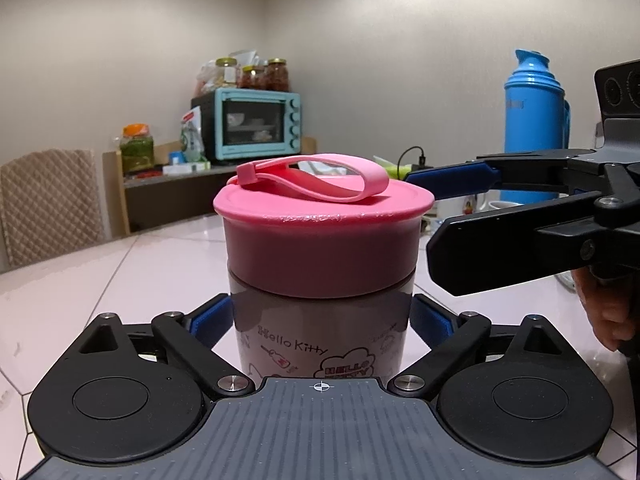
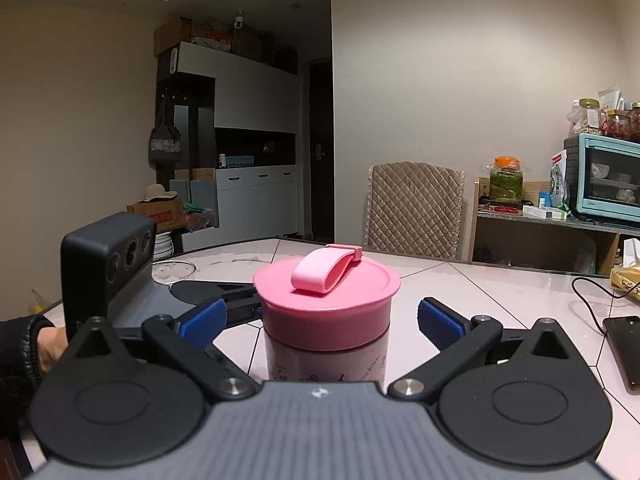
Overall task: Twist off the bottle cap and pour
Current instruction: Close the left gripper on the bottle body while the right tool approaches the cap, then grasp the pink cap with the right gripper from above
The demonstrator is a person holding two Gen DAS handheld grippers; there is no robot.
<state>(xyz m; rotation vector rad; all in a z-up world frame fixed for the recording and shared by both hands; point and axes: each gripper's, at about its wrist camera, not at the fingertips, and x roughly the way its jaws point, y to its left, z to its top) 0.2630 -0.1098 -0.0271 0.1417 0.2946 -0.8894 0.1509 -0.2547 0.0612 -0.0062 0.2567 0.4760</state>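
Observation:
A Hello Kitty bottle [image 1: 320, 336] stands upright on the white table, topped by a wide pink screw cap [image 1: 324, 240] with a pink loop strap [image 1: 316, 178]. My left gripper [image 1: 322, 320] is shut on the bottle's body just below the cap, blue pads against both sides. My right gripper [image 2: 324, 316] is open, its blue pads [image 2: 440, 326] level with the cap [image 2: 326, 304] and apart from it on both sides. The right gripper shows in the left wrist view [image 1: 452, 216] beside the cap. The left gripper's fingers [image 2: 240, 300] show behind the cap.
A blue thermos [image 1: 534, 120] stands at the back right. A teal toaster oven [image 1: 252, 124] with jars sits on a side shelf. A quilted chair [image 2: 414, 208] stands at the far edge. A phone [image 2: 624, 348] and black cable [image 2: 588, 300] lie at right.

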